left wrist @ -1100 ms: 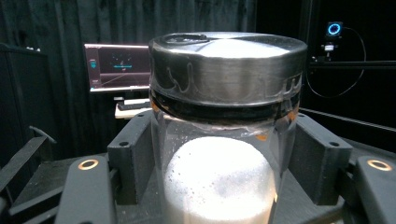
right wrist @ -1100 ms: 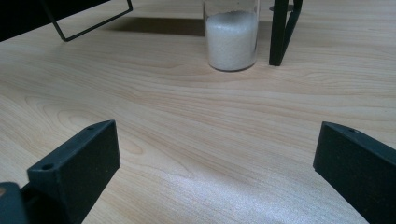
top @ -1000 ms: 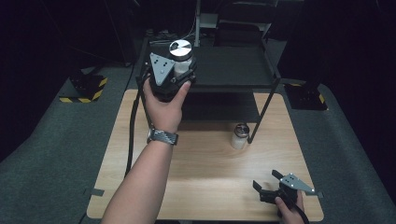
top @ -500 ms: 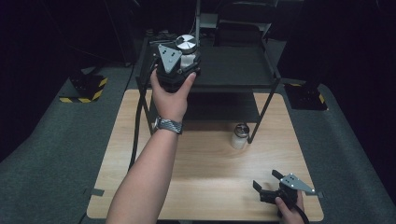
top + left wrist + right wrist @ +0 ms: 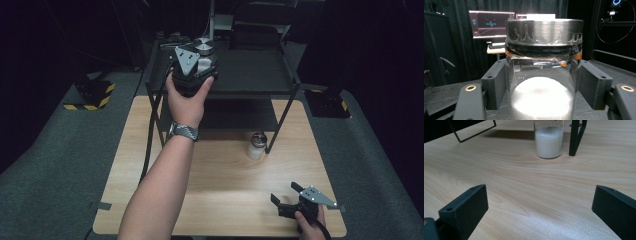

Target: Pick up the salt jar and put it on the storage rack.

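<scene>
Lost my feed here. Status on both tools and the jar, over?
Left tool shut on jar of white grains, over the black rack's top shelf. Right tool open, empty, low over table. Second jar by rack leg, clear of both.

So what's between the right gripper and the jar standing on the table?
Only bare wooden table lies between the right gripper and the jar, as the right gripper view shows.
</scene>
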